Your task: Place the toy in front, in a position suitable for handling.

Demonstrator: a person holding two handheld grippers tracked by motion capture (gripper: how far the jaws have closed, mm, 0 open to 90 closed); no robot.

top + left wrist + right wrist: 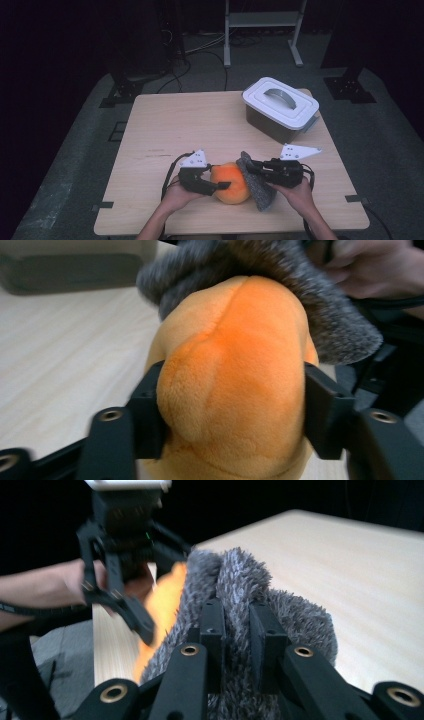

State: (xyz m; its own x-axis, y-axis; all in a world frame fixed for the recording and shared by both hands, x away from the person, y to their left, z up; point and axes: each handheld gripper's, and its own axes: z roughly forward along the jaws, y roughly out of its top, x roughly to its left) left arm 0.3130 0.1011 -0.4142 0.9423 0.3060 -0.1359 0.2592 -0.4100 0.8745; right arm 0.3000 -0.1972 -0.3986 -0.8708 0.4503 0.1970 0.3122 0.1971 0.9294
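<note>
A round orange plush toy [231, 182] lies near the table's front edge, with a grey furry piece [257, 187] draped against its right side. My left gripper [217, 177] comes in from the left, and its jaws press into both flanks of the orange plush [235, 370]. The grey fur [300, 285] lies over the plush's far top. My right gripper [248, 169] comes in from the right. In the right gripper view it [235, 625] is shut on a fold of the grey fur [240, 580], with the orange plush [165, 605] and the left gripper [125, 580] behind.
A grey box with a white handled lid [280, 107] stands at the back right of the wooden table [175, 125]. A metal stand [262, 30] and cables are on the floor beyond the table.
</note>
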